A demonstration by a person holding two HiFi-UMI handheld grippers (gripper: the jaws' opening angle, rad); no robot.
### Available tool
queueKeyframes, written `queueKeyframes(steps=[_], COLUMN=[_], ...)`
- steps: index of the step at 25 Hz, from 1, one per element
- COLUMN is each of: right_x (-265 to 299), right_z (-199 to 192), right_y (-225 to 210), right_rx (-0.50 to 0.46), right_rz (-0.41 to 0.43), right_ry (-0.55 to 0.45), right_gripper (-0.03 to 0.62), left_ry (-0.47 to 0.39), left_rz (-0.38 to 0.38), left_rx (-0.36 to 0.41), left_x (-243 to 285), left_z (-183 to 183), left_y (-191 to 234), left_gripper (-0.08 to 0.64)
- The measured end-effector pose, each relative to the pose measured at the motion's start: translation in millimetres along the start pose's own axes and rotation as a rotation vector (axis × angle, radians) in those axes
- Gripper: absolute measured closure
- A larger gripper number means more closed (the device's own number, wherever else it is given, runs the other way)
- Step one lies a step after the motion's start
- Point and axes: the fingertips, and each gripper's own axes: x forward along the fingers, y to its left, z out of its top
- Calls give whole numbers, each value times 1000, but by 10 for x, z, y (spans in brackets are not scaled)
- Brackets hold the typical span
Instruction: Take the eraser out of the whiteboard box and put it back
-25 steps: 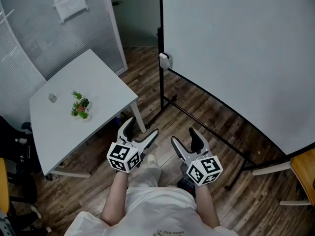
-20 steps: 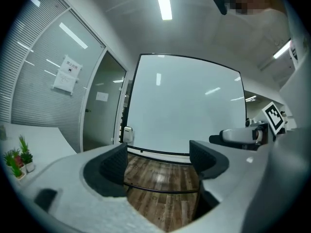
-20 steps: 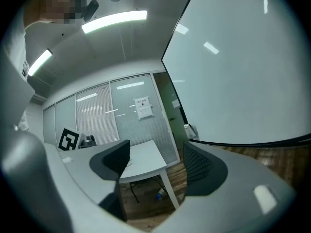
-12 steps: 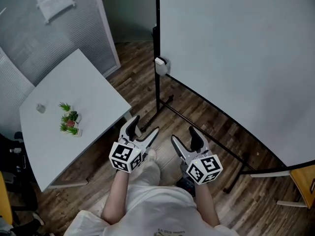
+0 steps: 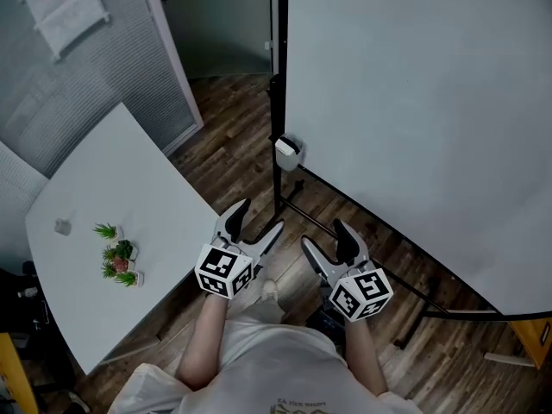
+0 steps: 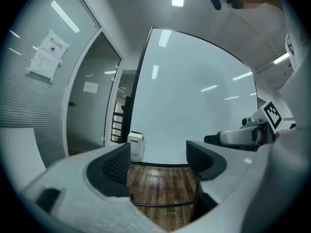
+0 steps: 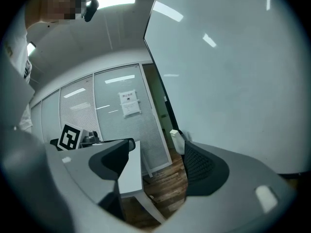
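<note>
At the lower corner of the whiteboard (image 5: 414, 102), beyond the left gripper (image 5: 259, 216), its empty jaws just eased inward yet wide, and the right gripper (image 5: 323, 235), gaping empty, hangs the box (image 5: 287, 152), eraser unseen, likely inside: close in squarely, then dip one pair in from above.

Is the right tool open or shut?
Open. The right tool has its jaws wide apart, nothing between them, only floor and table beyond.

Whiteboard (image 5: 414, 102): spread across the right and upper right of the head view.
Box (image 5: 287, 153): hung at the whiteboard's left edge, frame centre.
Table (image 5: 147, 197): placed at lower left.
Plants (image 5: 116, 257): set on the table.
</note>
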Motion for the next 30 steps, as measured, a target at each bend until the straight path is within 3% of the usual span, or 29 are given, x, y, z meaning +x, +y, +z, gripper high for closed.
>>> queueKeyframes(steps=[8, 15, 20, 30], right_x=[565, 547, 433, 699], right_z=[10, 98, 151, 143], right_y=[-218, -470, -591, -664], right_rx=[1, -14, -17, -16], right_rz=[-63, -181, -235, -192], right_ry=[25, 0, -14, -12], right_gripper=[239, 241, 244, 244], left_ry=[-2, -7, -5, 4], left_rz=[-46, -117, -128, -118], left_rx=[-14, -13, 0, 20], left_x=[465, 781, 897, 1089], left_z=[56, 104, 129, 166], left_y=[520, 644, 647, 709], left_gripper=[199, 198, 195, 195])
